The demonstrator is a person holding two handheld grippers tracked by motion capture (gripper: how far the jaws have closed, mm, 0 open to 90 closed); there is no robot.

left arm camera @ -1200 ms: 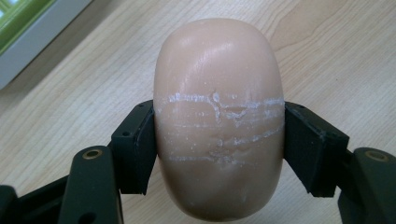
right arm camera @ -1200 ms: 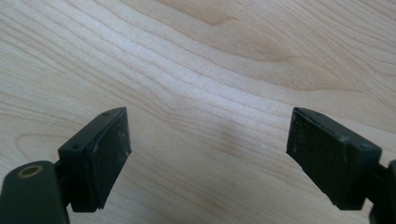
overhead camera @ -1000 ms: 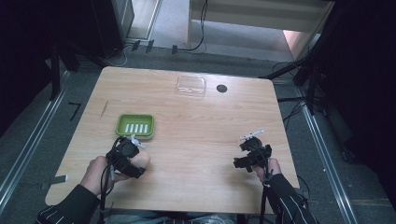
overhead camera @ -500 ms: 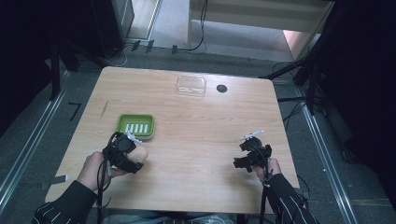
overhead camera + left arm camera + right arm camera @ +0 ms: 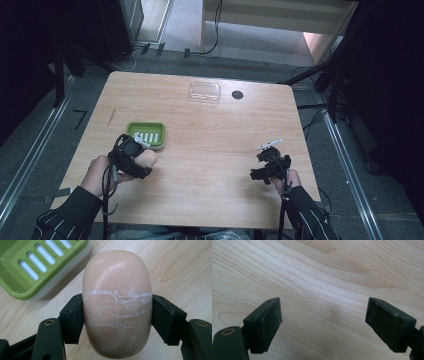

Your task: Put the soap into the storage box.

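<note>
Left gripper view shows your left gripper (image 5: 117, 315) pinching a smooth peach-coloured oval bar of soap (image 5: 117, 302) across its narrow waist, one black pad pressed on each flank. The bar's long axis runs straight ahead along the jaws, so its rounded far end leads. White scuff lines cross the soap where the pads bite; I can read no stamp, brand or lettering on it.

What your next move turns on, as I judge it: the green plastic soap dish with slotted white-backed drain holes (image 5: 42, 265) lies ahead and to the left of the jaws in that view, close by but not touching the soap. Its slots run at a slant to the bar, so you would likely need to swing left and turn the hand a little to lay the bar along the dish.

From the high view, the left gripper (image 5: 131, 159) sits just on your side of the dish (image 5: 146, 134), with the soap (image 5: 146, 159) at its tip; this hand is by far the nearer to the dish. Your right gripper (image 5: 270, 167) rests well apart, near the right side of the pale wooden desk (image 5: 210, 145). Its jaws stand spread wide in the right gripper view (image 5: 323, 325), with bare wood grain between them.

Farther back lie a clear plastic lid or tray (image 5: 204, 92) and a small dark round disc (image 5: 237, 94), neither bearing any legible writing.
</note>
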